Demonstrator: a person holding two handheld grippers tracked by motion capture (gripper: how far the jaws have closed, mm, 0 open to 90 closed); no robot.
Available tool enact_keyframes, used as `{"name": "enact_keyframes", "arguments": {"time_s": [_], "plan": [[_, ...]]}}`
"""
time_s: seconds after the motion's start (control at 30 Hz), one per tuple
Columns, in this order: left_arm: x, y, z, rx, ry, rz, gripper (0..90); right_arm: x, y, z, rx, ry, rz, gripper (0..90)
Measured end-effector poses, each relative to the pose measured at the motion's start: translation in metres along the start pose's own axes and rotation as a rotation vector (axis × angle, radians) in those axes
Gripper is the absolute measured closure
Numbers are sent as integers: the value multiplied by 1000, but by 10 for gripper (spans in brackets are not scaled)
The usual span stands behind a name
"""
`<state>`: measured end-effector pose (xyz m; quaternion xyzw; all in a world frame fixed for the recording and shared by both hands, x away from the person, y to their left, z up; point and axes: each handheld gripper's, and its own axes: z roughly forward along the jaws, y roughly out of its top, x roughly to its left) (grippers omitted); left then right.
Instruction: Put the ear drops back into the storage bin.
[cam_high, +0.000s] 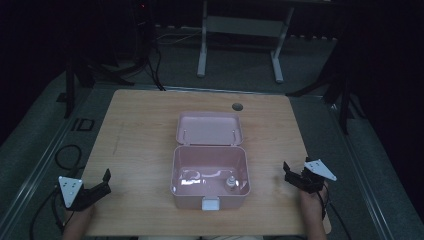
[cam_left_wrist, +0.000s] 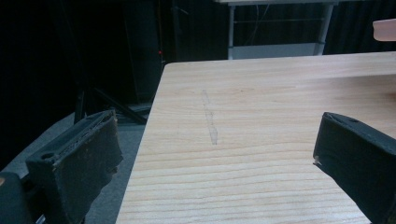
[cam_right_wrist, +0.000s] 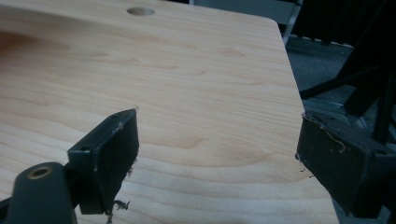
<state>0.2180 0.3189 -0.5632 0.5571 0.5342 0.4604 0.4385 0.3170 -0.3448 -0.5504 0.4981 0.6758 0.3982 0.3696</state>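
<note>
Pink lidded box (cam_high: 210, 175), open, at centre of wooden bench (cam_high: 140, 145); two hand-held grippers idle at the near corners.

Box: pink plastic, lid (cam_high: 209, 128) folded back flat behind the tub, pale latch tab (cam_high: 210, 203) on the near wall. Inside, a small bottle-like item (cam_high: 231, 182) stands near the right wall; other contents too dim to identify. No brand, label or writing can be read on anything. Left hand-held gripper (cam_high: 100, 187): at the near left edge of the bench, jaws spread wide, holding nothing, well apart from the box. Right hand-held gripper (cam_high: 292, 175): at the near right edge, jaws spread wide, empty. Round cable hole (cam_high: 237, 106) in the bench behind the lid.
</note>
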Motion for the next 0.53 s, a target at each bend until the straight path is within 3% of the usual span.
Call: {"name": "enact_keyframes", "arguments": {"time_s": [0.3,0.53], "plan": [[0,0,0,0,0,-2,10,-4,0,-1,-18,67,51,132],[0,0,0,1,-1,-4,10,-1,0,2,5,66,27,132]]}}
